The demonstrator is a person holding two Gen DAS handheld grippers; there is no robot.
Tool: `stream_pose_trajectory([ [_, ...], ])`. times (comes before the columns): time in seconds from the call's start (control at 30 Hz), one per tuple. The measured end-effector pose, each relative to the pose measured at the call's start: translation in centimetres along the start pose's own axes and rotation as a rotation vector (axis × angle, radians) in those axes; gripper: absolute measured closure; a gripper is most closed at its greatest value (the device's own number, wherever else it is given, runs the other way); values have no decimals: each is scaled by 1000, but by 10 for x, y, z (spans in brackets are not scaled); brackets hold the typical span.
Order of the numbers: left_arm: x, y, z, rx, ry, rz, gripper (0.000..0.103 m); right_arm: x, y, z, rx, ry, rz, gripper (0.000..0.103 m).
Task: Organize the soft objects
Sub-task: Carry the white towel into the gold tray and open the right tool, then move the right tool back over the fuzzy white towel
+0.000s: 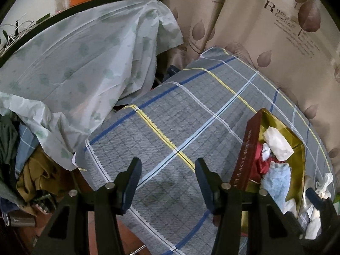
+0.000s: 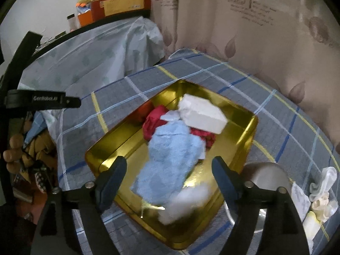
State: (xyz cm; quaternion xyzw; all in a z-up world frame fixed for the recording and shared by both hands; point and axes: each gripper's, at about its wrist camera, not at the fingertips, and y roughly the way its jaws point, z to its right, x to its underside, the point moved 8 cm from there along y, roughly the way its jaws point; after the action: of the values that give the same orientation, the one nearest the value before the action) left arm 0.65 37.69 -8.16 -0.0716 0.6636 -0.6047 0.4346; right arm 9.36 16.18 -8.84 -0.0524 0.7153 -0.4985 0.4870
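A gold tin sits on the grey checked cloth. In it lie a light blue towel, a red cloth, a white sponge block and a blurred white fluffy piece at its near edge. My right gripper is open and empty just above the tin's near end. My left gripper is open and empty over the bare checked cloth, left of the tin, whose red outer wall faces it.
A steel bowl and several white soft pieces lie right of the tin. A pale plastic sheet covers a table at back left. A heap of clothes lies at left. A leaf-print curtain hangs behind.
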Motion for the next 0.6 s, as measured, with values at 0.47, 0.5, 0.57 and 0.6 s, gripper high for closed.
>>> stream_pose_trajectory([
  [0.47,6,-1,18,-6,64,10,50,41,-59,59,125,81,31,23],
  [0.5,6,-1,18,-9,67,10,50,47,-65,69,146,96,29,23],
  [0.57,8,0,19,-2,65,2,50,61,-80,95,205,130,27,23],
  [0.6,8,0,19,-1,65,2,49,68,-87,107,238,146,24,23],
])
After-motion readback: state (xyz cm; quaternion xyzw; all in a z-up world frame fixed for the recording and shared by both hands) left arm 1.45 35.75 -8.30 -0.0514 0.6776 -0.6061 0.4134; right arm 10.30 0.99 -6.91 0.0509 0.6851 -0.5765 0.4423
